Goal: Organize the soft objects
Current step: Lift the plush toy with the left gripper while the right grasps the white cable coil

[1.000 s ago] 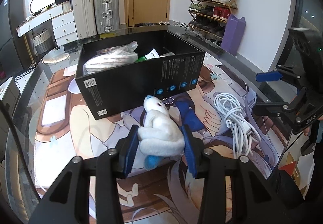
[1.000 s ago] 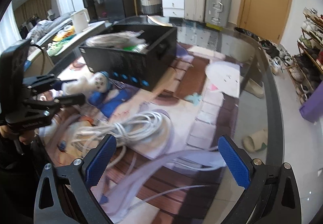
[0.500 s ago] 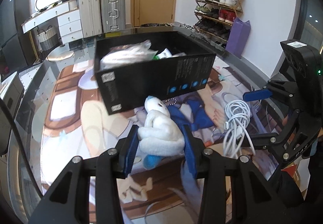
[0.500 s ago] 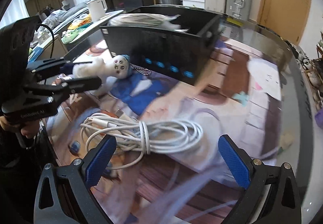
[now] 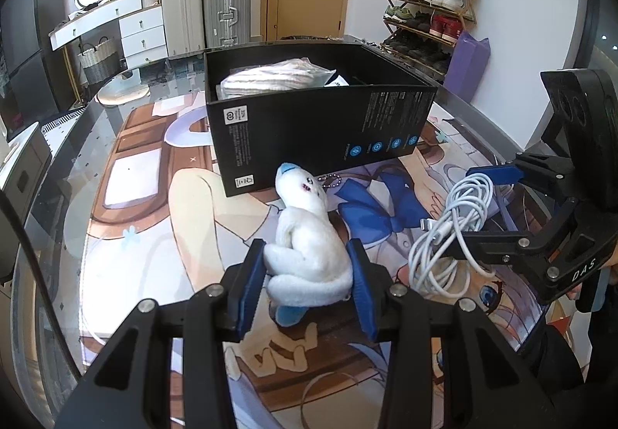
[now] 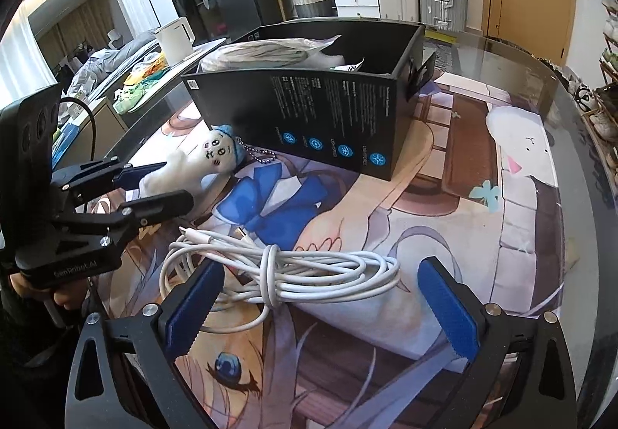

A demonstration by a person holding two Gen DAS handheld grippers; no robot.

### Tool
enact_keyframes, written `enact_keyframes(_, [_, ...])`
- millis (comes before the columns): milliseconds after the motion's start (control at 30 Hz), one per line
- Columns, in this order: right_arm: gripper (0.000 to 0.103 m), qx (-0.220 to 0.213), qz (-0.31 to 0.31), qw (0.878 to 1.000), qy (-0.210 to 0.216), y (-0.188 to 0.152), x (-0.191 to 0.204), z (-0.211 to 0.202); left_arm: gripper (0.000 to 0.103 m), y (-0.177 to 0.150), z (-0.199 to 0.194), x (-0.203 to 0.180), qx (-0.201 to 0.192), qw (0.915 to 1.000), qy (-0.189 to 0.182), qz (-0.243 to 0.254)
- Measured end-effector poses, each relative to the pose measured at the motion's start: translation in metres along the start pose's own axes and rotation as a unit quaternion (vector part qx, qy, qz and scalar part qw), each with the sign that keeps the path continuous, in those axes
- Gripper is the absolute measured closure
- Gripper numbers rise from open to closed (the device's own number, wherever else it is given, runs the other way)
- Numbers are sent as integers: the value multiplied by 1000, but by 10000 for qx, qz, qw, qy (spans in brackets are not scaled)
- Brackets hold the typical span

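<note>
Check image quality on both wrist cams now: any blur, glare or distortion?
Left wrist: sharp, no motion blur; strong fisheye bending of the box edges, dark vignette at the corners. Right wrist: also sharp on the cable; sky glare on the glass table, bright window at far left, same barrel distortion.

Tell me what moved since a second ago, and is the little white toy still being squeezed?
The right gripper came down over the white cable bundle, jaws open around it, not pinching. Yes, the left gripper stays shut on the white plush toy. The black box with its bagged things looks unchanged.
</note>
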State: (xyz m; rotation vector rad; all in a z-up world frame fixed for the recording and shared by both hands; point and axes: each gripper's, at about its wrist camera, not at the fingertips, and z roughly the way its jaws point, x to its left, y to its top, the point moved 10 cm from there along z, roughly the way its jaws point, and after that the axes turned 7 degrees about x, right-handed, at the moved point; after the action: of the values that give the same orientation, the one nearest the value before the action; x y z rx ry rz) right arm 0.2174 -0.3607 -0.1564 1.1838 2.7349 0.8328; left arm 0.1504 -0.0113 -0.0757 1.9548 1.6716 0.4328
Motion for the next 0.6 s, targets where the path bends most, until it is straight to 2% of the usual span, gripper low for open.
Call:
enact_keyframes(100, [14,-82,7,10000,31,3,1,-1,62,0,0,0,5,10000,0,-7])
enact_keyframes(167, [18,-94,25,9999,64,3,0,-2,62,0,0,0,3,10000,-2,-5])
enact_keyframes(600, [23,-286,-45,9995,99,5,1,-14,62,4,-8,2,-162,9999,-8,3])
